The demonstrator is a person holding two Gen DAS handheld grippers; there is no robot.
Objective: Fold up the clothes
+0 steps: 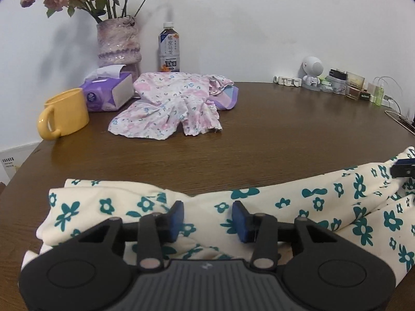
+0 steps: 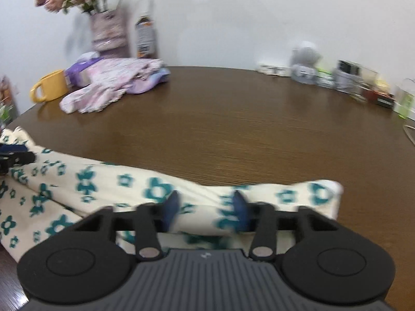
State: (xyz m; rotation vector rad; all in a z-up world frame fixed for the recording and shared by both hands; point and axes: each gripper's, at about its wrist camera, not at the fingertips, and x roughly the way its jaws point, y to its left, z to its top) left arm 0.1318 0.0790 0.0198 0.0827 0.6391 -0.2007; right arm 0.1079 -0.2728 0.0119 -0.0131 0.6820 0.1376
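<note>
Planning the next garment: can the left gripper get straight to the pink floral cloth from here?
Probably yes: bare table lies between the left gripper and the pink floral cloth, though its jaws straddle the cream floral garment.

Broad bare stretch of brown surface open mid-way, between the teal-flowered cream garment along the near edge and the pink floral clothes pile. Left of the pile, crowded: yellow mug, tissue box, vase, bottle. Far right of the pile, small jars and a white figurine line the wall.
</note>
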